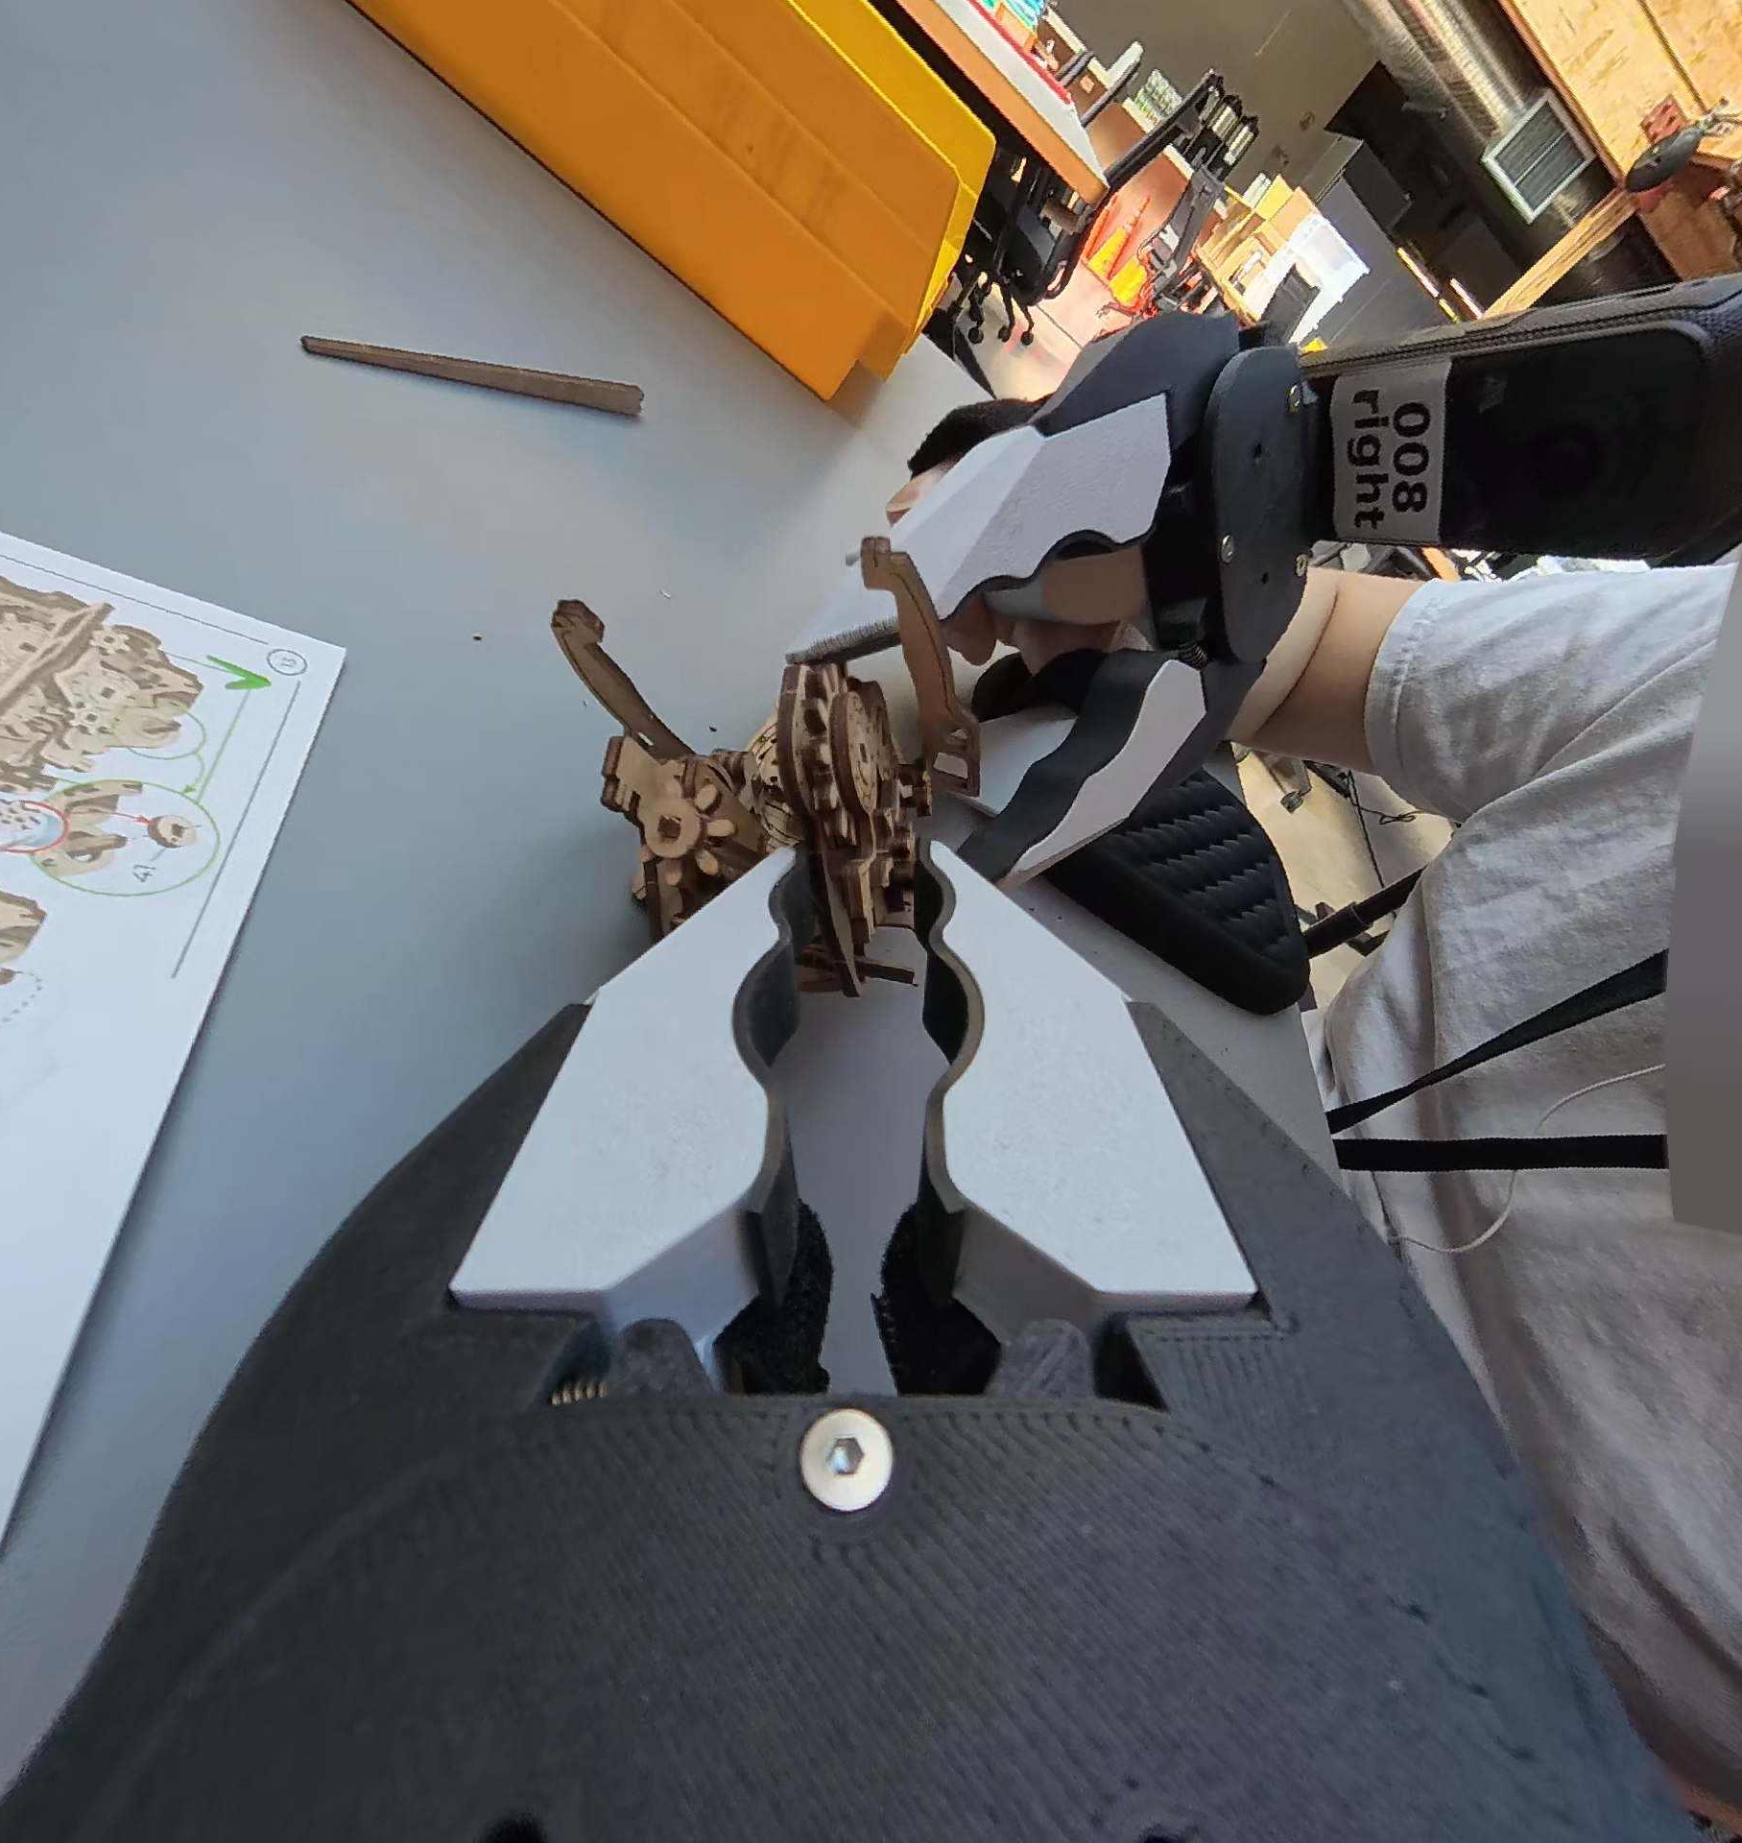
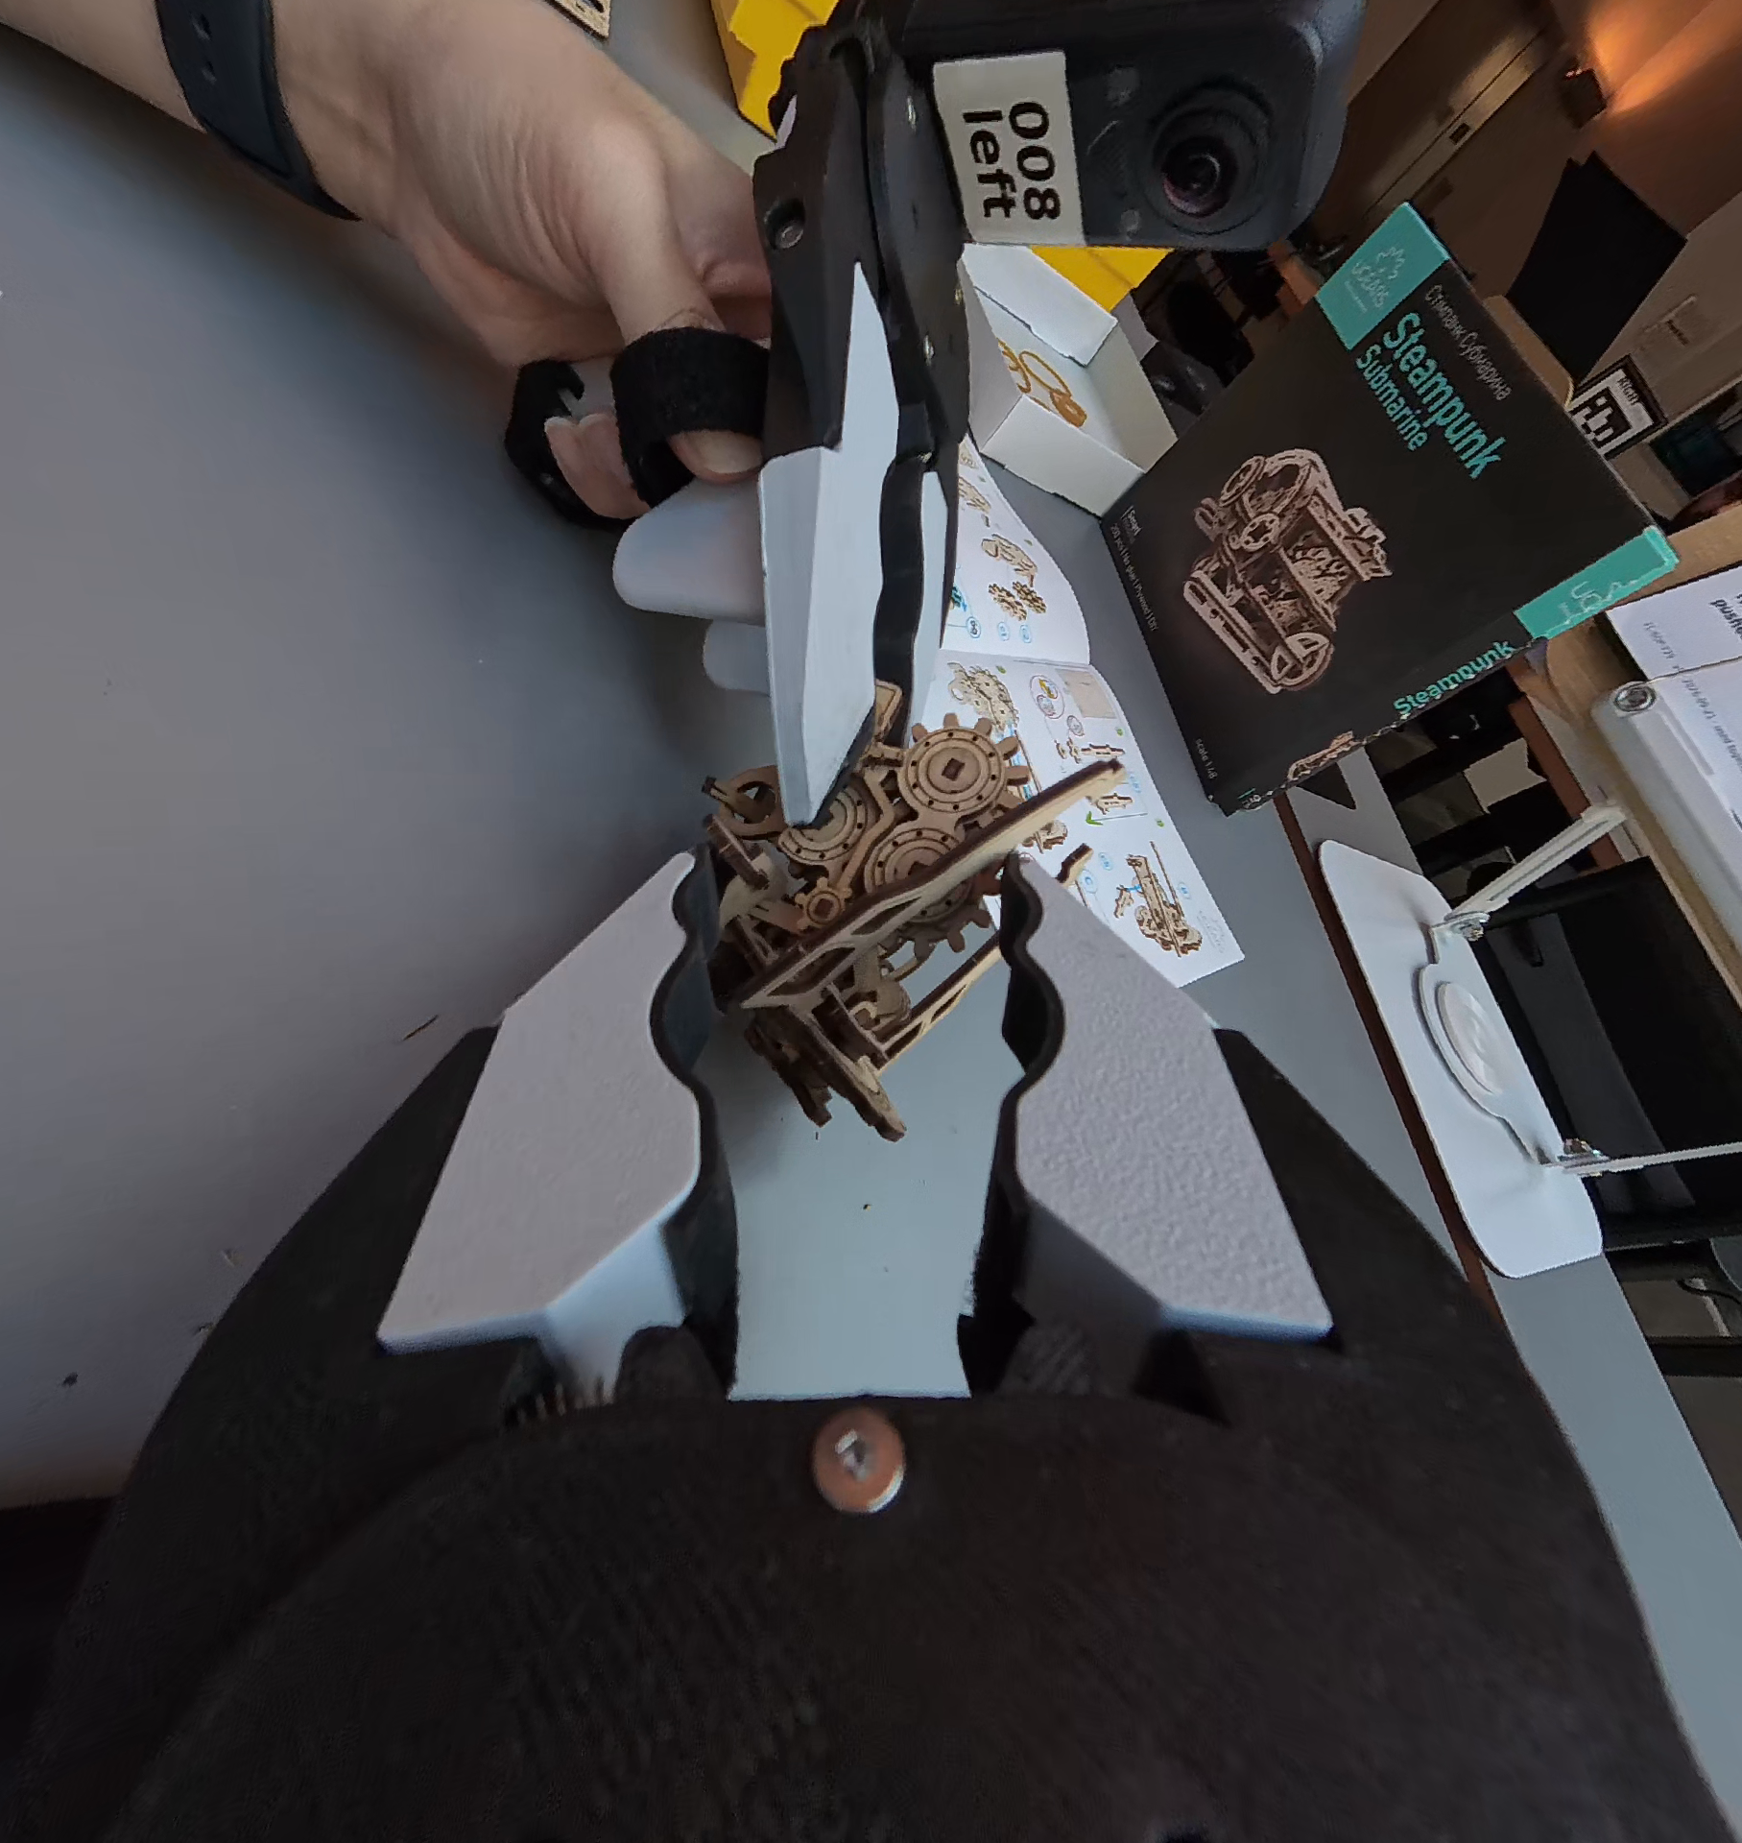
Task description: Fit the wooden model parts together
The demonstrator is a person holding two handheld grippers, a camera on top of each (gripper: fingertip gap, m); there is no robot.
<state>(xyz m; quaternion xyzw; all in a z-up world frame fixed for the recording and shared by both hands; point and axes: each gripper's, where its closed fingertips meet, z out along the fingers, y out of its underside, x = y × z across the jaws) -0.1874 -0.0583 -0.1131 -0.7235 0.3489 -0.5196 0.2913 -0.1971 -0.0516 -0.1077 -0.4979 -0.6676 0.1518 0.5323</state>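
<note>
The wooden gear model (image 1: 847,788) stands on the grey table (image 1: 348,558), with a curved wooden arm (image 1: 921,658) rising from it. My left gripper (image 1: 867,863) is shut on the model's gear plates from one side. My right gripper (image 1: 946,698) comes in from the right, its fingers spanning the curved arm. In the right wrist view the model (image 2: 877,898) sits between my right gripper's (image 2: 857,873) fingers, which press on its frame and curved strip. The left gripper (image 2: 847,768) pinches the model's top from above.
A loose wooden stick (image 1: 468,374) lies on the table beyond the model. Yellow bins (image 1: 747,180) stand at the back. Instruction sheets (image 1: 99,798) (image 2: 1066,798) lie beside the model. A black model box (image 2: 1375,519), a small white box (image 2: 1056,399) and a white stand base (image 2: 1445,1047) line the table edge. Less than 4 cm separates the two grippers' tips. Both grippers' tips are roughly 20 cm from the loose wooden stick (image 1: 468,374).
</note>
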